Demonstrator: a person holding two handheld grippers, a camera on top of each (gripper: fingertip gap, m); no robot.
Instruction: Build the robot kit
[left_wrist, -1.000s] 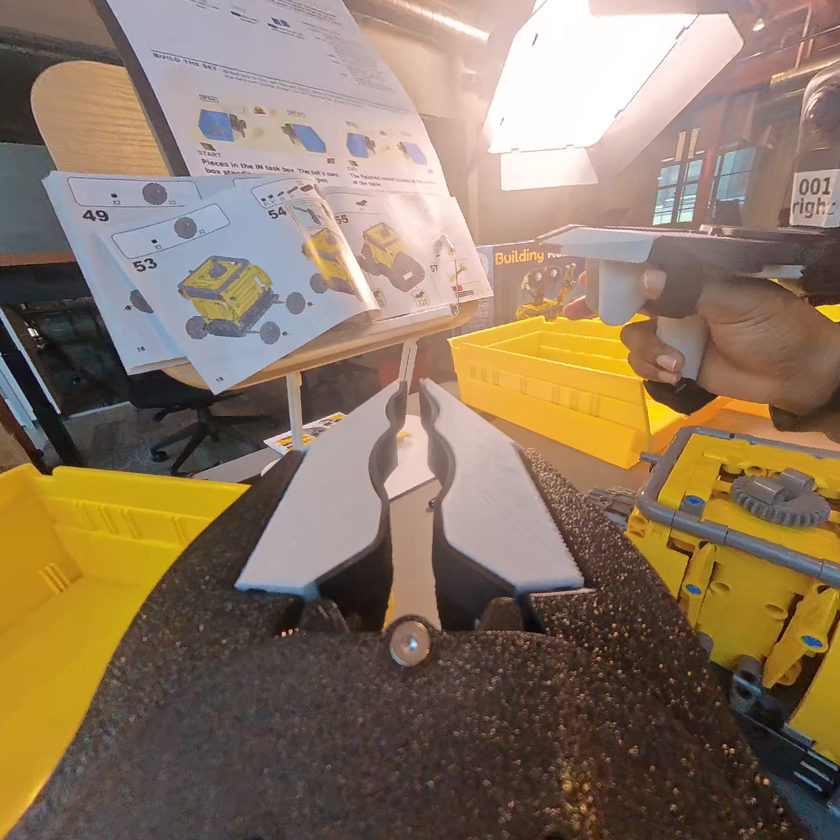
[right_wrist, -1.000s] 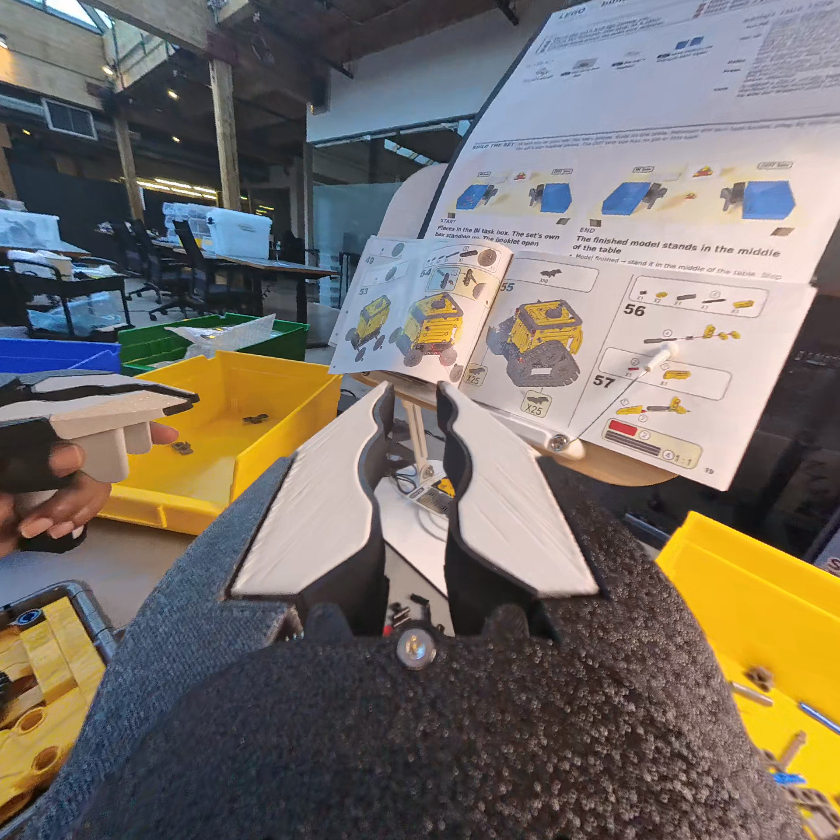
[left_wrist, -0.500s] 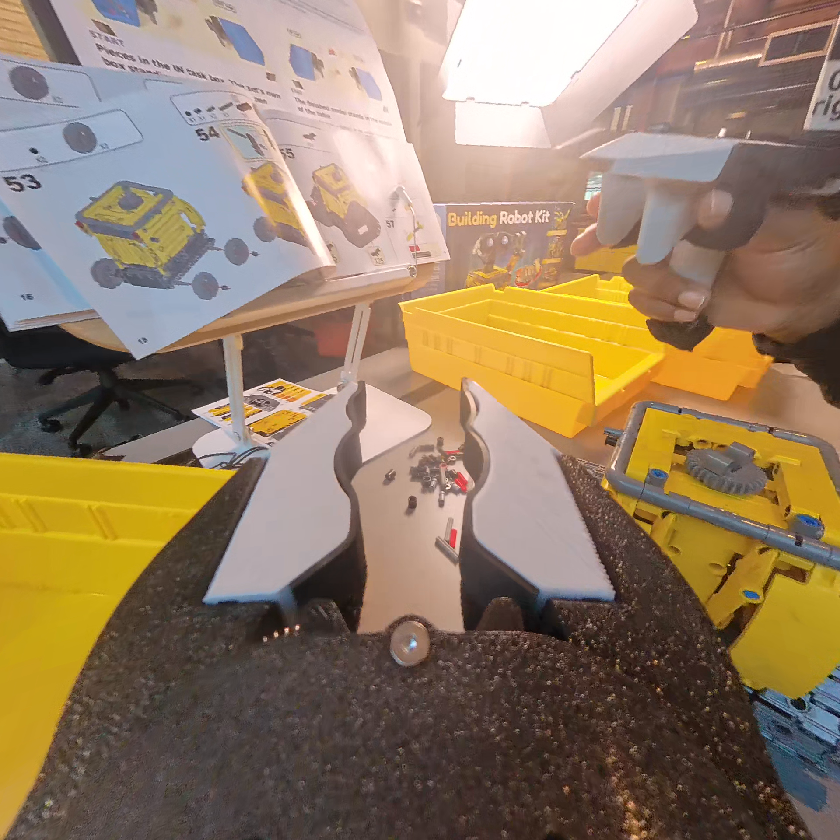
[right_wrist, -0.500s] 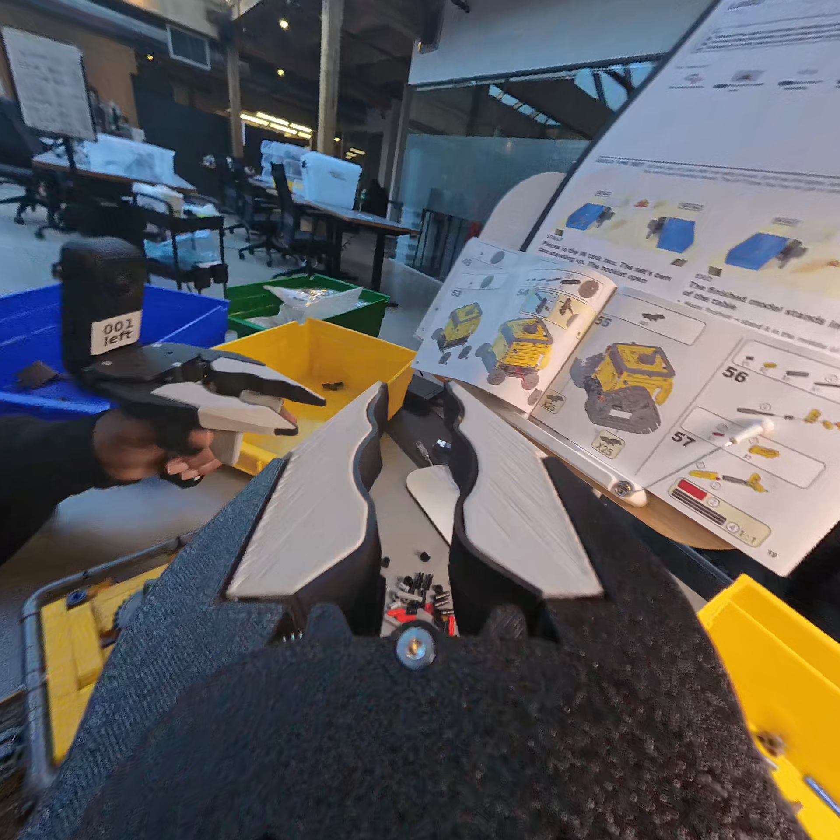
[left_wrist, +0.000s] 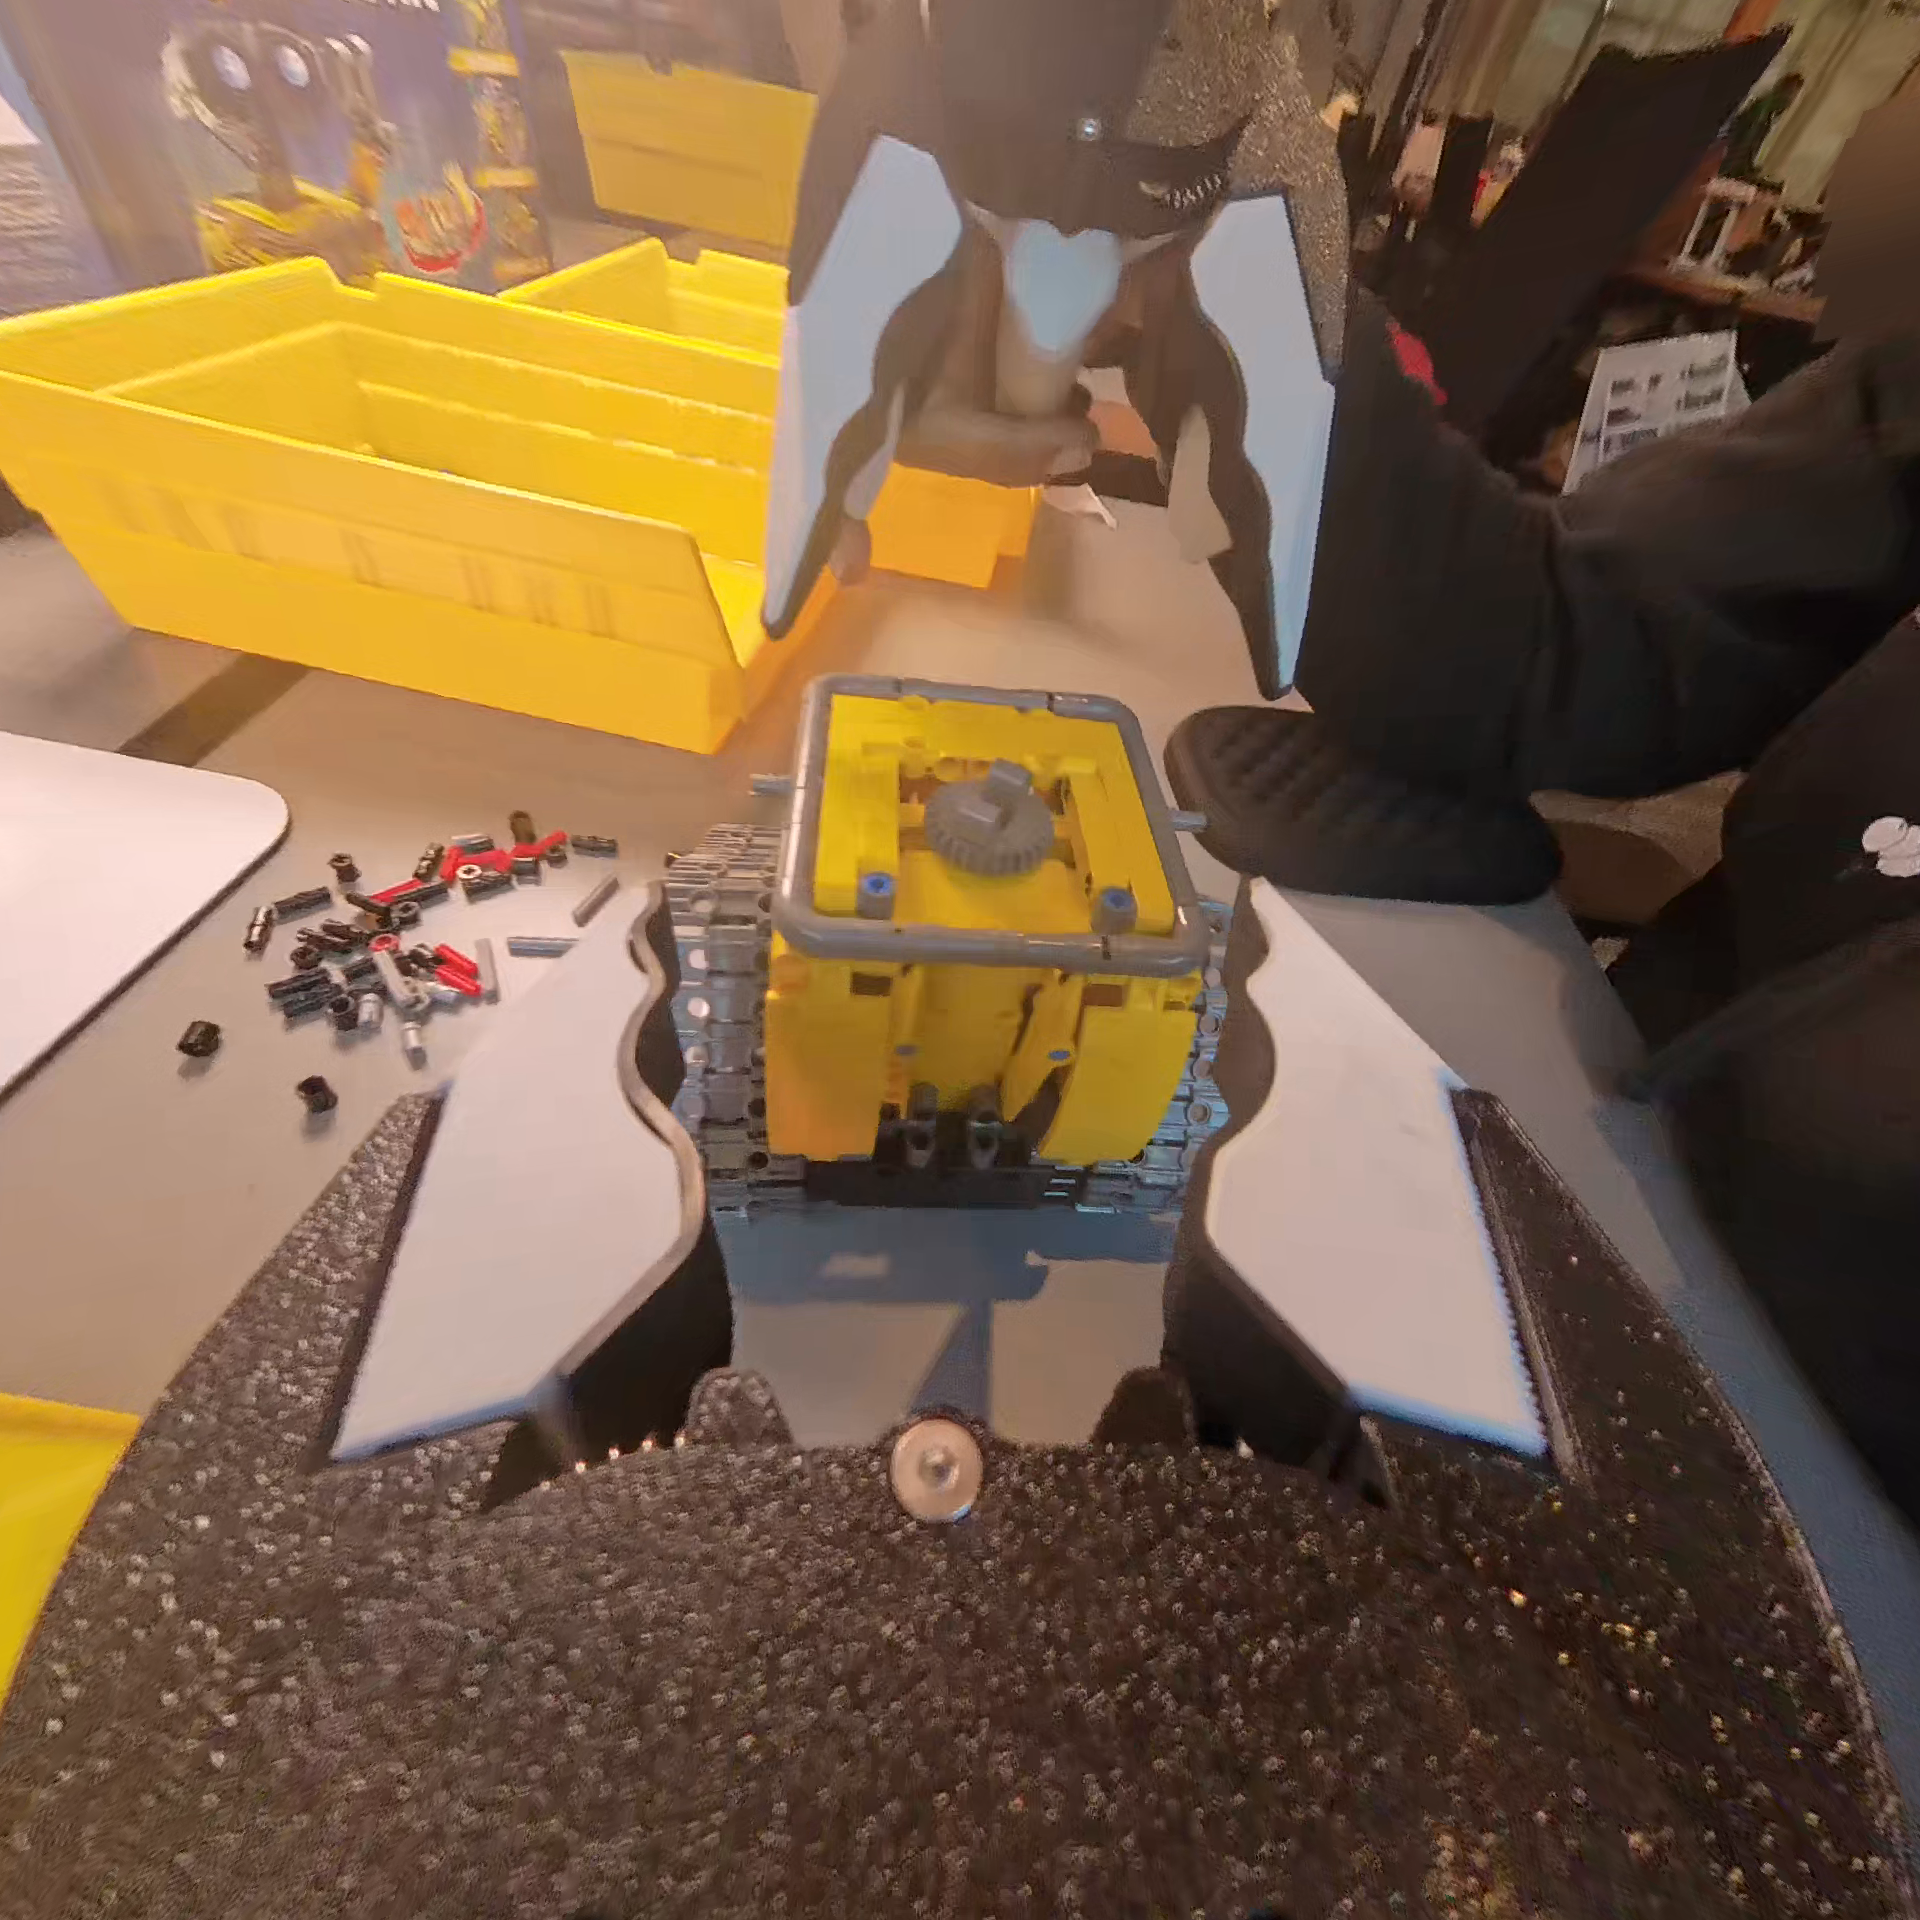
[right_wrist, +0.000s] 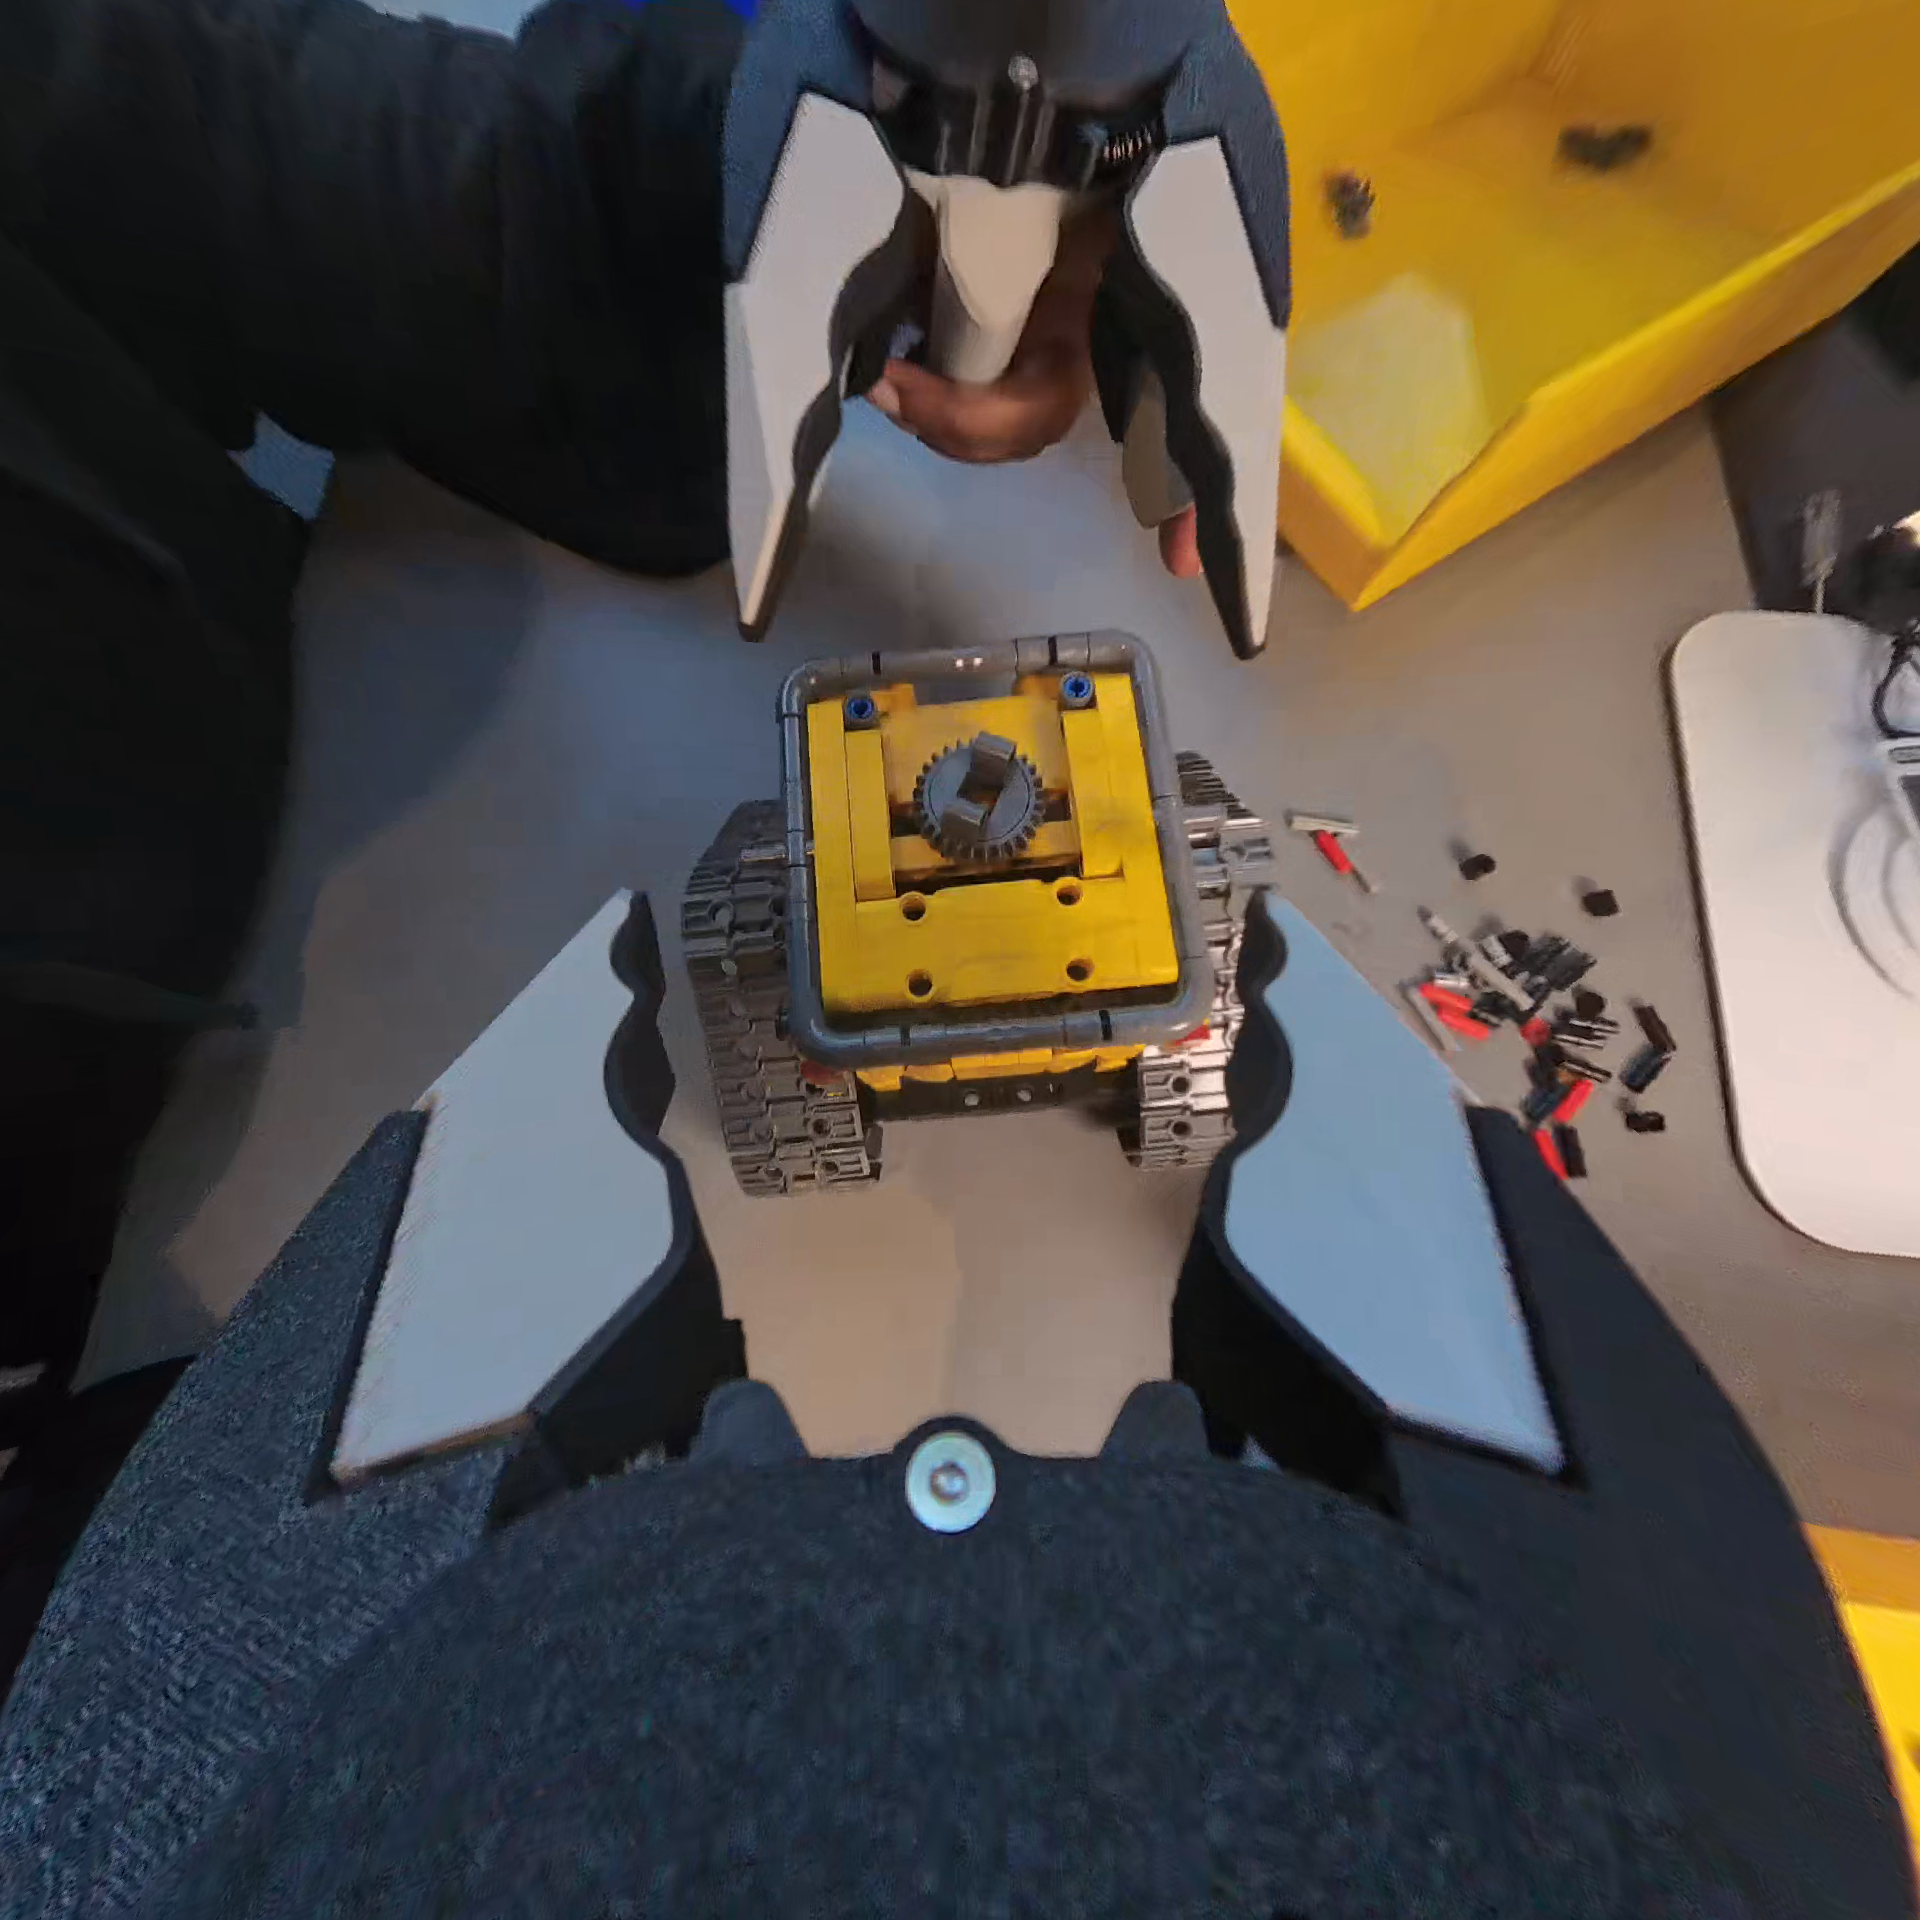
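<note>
We note the left gripper (left_wrist: 945, 925) with its fingers spread wide, straddling the yellow tracked model (left_wrist: 977, 966) that stands on the grey table (left_wrist: 208, 1195). The model sits between the fingertips, its grey treads just beside the inner edges of both fingers; we cannot tell whether they touch.

The right gripper (right_wrist: 951, 935) faces it from the opposite side, also spread wide, its tips flanking the same model (right_wrist: 977, 904) at the treads; contact cannot be judged here either. In each wrist view we see the other gripper across the model, raised and angled down, tips just clear of the grey frame.

We record a grey gear (right_wrist: 977, 800) on top of the model, inside the grey rectangular frame.

Loose small pins (left_wrist: 384, 935), black, red and grey, lie scattered on the table to one side of the model, between it and a white rounded base plate (left_wrist: 104, 873). Yellow bins (left_wrist: 416, 520) stand beyond the model in the left wrist view; another yellow bin (right_wrist: 1558, 312) stands near the table's far side in the right wrist view. A dark sleeve (right_wrist: 416, 260) shows behind the left gripper.
</note>
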